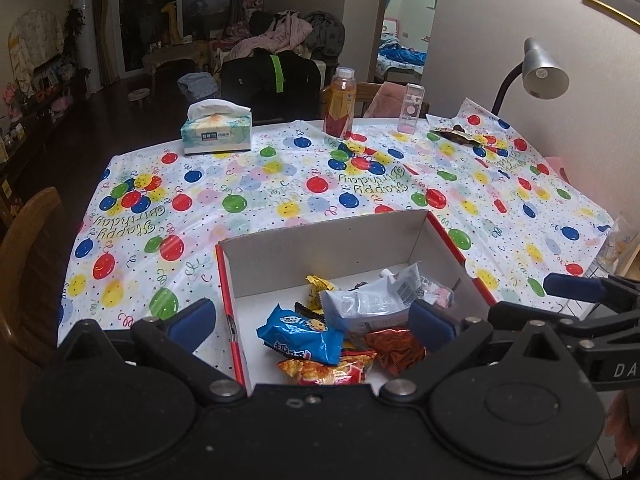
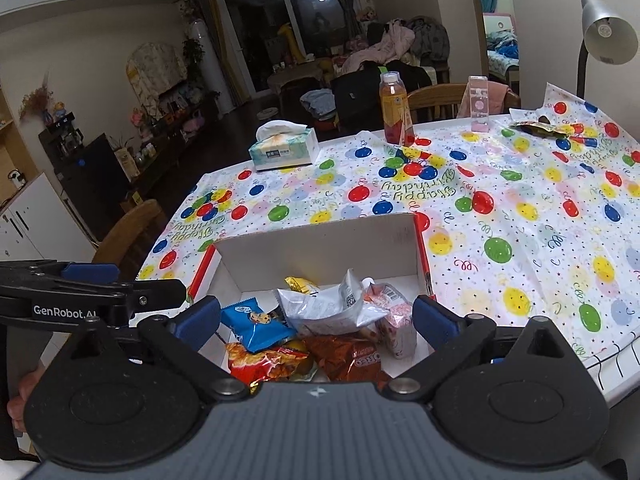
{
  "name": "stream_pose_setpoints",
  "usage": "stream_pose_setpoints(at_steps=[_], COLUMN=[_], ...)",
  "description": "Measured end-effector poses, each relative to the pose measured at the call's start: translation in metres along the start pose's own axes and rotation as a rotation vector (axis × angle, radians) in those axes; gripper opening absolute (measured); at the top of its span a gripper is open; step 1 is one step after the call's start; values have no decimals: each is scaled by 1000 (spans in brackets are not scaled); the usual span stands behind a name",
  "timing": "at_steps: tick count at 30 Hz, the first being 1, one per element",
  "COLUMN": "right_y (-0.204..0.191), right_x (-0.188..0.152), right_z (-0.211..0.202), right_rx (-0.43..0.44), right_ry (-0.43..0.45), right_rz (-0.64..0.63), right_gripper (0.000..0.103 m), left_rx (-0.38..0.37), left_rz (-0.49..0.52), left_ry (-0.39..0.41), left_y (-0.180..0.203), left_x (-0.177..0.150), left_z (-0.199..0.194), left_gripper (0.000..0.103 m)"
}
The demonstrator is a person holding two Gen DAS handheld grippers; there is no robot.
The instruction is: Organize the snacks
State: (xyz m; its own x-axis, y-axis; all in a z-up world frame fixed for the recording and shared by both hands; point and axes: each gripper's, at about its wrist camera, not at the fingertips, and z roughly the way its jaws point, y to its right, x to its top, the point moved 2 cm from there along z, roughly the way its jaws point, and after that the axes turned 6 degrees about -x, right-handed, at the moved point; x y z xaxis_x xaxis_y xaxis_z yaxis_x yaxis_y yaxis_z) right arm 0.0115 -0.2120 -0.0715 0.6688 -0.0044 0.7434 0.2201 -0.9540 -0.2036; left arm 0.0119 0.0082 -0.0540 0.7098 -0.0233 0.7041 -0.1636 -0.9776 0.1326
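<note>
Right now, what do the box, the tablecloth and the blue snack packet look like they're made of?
Box: looks like cardboard, matte grey-white inside, red outside, with a raw cut edge along the rim.
Tablecloth: probably thin plastic sheet; it is glossy, creased and printed with balloons.
Blue snack packet: likely plastic film, shiny and crinkled, with a crimped end seal.

Box is open on top, snacks crowd its near half; worktop beyond lies bare up to the tissue box and bottle.
</note>
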Motion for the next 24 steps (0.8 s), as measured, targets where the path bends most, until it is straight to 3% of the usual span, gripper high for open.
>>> stream_pose_setpoints(at_steps=[24], right_y=[4], right_x=[-13], right_z=[-21], right_rx=[-36], right_ry=[23], right_rz=[42], right_gripper=[103], left_rx=[-33], left_rz=[37], left_ry=[49], left_y=[16], left_x=[-7], left_z=[-15], left_gripper=[103])
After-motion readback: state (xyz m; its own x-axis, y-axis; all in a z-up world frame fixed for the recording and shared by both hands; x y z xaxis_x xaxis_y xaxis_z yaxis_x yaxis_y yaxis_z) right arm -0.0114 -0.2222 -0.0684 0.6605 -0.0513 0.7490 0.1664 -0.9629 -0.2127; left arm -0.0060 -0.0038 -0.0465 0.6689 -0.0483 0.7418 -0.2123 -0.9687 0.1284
